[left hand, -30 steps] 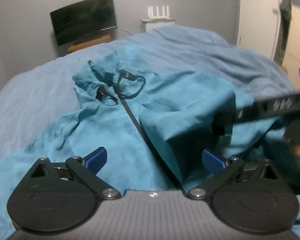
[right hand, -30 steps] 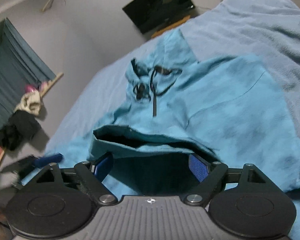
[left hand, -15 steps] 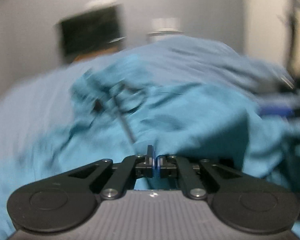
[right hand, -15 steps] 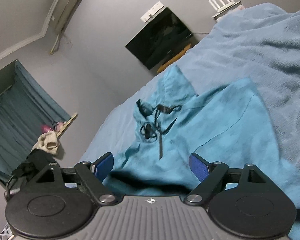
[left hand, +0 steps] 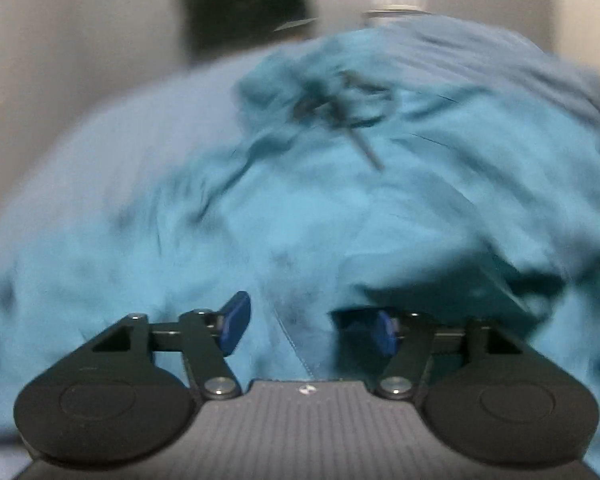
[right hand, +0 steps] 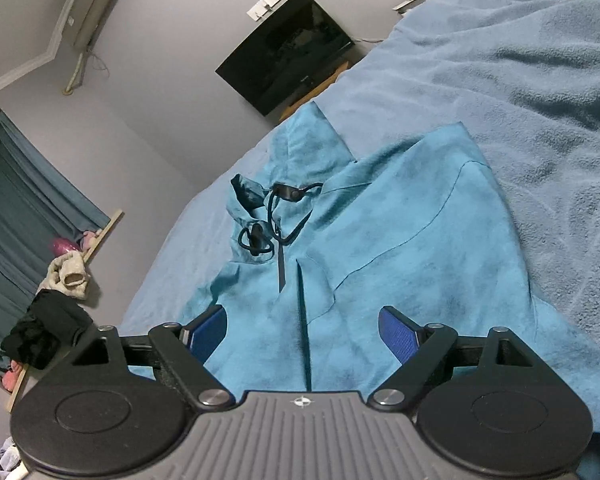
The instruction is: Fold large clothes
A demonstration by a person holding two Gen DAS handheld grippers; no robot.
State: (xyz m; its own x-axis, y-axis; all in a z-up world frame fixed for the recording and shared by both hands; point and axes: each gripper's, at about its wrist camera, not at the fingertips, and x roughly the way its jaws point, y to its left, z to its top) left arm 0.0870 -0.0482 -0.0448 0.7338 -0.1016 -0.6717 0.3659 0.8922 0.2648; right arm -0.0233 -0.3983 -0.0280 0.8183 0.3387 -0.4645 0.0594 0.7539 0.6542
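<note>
Now both grippers, left gripper (left hand: 308,330) and right gripper (right hand: 302,330), gape over the teal hoodie (right hand: 400,232)

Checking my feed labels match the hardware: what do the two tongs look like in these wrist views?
Both look alike. The left tongs and right tongs have black linkage arms with silver pivot screws, two round black discs at the base, and a grey ribbed centre plate with a small round emblem. The finger pads are blue, ridged on the right pair. No cables or sleeves show.
</note>
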